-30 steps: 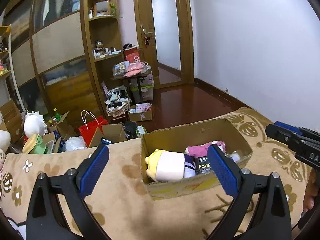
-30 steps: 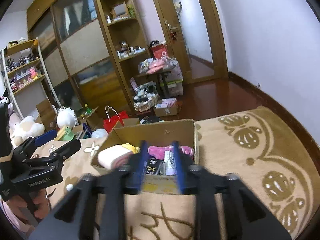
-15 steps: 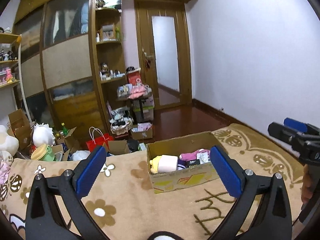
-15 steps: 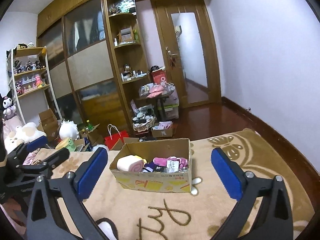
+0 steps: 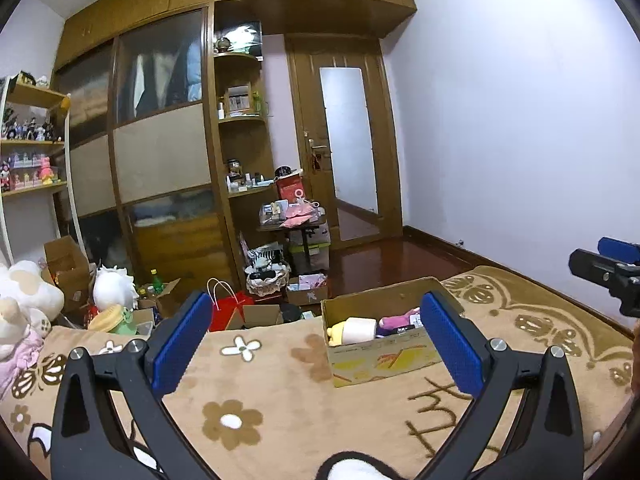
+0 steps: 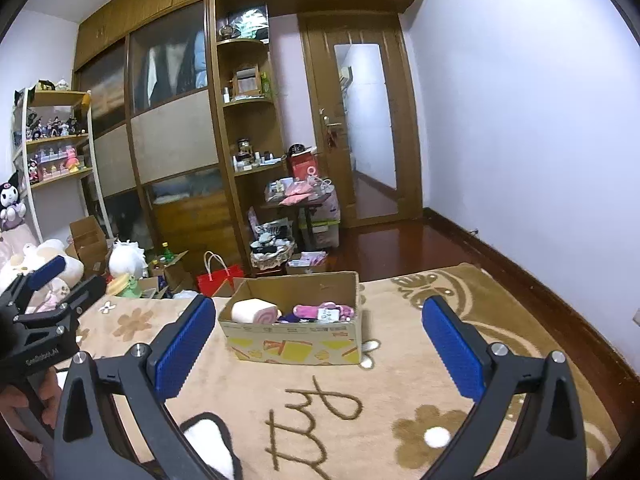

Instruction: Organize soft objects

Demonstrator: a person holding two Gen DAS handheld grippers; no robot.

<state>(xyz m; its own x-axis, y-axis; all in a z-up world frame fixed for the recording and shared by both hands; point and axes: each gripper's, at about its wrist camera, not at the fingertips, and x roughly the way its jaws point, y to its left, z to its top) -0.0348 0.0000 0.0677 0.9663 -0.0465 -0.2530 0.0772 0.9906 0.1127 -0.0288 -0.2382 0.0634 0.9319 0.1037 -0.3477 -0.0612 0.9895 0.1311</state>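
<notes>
A cardboard box (image 5: 380, 354) (image 6: 296, 344) stands on the tan flowered blanket (image 5: 260, 392) (image 6: 360, 400). It holds a white and yellow roll plush (image 5: 354, 330) (image 6: 252, 311), a pink soft toy (image 5: 398, 320) (image 6: 316, 311) and small packets. My left gripper (image 5: 316, 344) is open and empty, well back from the box. My right gripper (image 6: 316, 344) is open and empty too, also back from the box. A black and white plush (image 5: 356, 468) (image 6: 208, 444) lies on the blanket just below both grippers.
Plush toys (image 5: 24, 300) (image 6: 36, 260) pile at the left edge. Beyond the blanket the floor holds a red bag (image 5: 230, 312), boxes and a basket (image 6: 272, 248). Wardrobe, shelves and a door stand behind. Each gripper shows in the other's view, the right gripper (image 5: 604, 272) and the left gripper (image 6: 44, 304).
Both grippers have pulled back and up from the box. The right gripper's jaws went from shut over the box to wide open.
</notes>
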